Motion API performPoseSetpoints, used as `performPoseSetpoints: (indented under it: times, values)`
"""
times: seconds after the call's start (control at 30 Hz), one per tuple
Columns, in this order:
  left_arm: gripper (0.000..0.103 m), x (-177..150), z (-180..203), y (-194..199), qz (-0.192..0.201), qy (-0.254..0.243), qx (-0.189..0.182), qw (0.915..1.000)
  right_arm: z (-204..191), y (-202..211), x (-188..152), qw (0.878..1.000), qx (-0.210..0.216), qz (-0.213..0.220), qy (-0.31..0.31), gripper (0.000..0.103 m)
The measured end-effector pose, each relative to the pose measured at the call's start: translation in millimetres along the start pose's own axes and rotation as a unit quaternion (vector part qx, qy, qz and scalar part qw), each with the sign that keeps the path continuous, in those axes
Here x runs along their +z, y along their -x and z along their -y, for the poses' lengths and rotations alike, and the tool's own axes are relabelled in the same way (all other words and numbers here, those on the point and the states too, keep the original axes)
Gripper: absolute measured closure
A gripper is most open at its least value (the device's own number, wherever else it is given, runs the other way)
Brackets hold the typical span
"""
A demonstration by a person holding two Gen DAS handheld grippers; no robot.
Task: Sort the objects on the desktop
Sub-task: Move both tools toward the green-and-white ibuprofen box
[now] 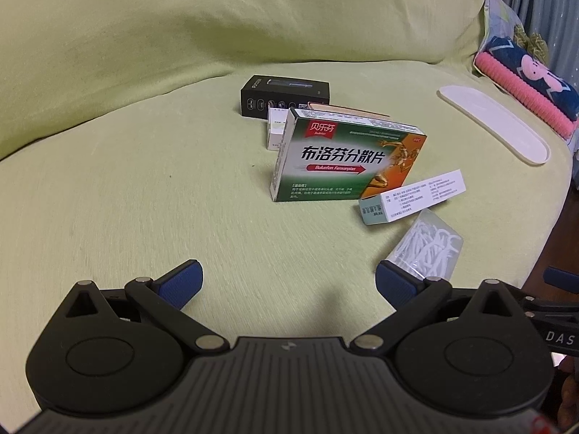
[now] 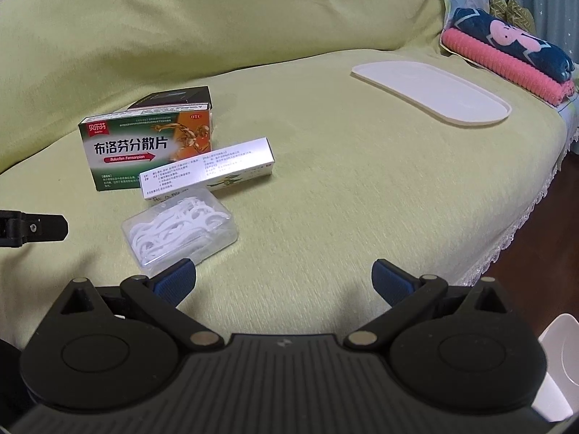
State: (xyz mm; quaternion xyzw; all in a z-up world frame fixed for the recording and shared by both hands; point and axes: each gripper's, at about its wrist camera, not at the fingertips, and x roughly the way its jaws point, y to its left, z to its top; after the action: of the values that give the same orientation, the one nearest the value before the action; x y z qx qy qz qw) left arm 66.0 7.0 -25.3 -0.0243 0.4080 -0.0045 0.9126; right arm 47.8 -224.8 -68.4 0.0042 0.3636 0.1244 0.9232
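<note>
Left gripper (image 1: 289, 282) open, empty; green box (image 1: 347, 161) ahead, floss case (image 1: 429, 249) right.

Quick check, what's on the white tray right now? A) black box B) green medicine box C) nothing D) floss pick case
C: the white tray shows only bare surface, while the floss pick case, green medicine box and black box all sit apart from it on the green cover, and both grippers are open and hold nothing.

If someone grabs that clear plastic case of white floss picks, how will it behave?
The floss pick case probably feels light and rigid. Its smooth clear walls may slip between pads. It lies flat on the green cover, so it should slide, not roll.
</note>
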Motion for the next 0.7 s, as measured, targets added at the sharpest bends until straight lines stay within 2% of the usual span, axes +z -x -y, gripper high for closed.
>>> performPoseSetpoints:
  times: [0.3, 0.7]
  values:
    - [0.001, 4.3, 3.0, -10.2, -0.005, -0.027, 0.038, 0.9989, -2.3, -3.8, 1.6, 1.000, 0.003, -0.001, 0.004, 0.001]
    - [0.001, 9.4, -0.8, -20.9, -0.010, -0.031, 0.047, 0.9984, -16.4, -5.3, 8.9, 0.999, 0.012, 0.021, 0.038, 0.001]
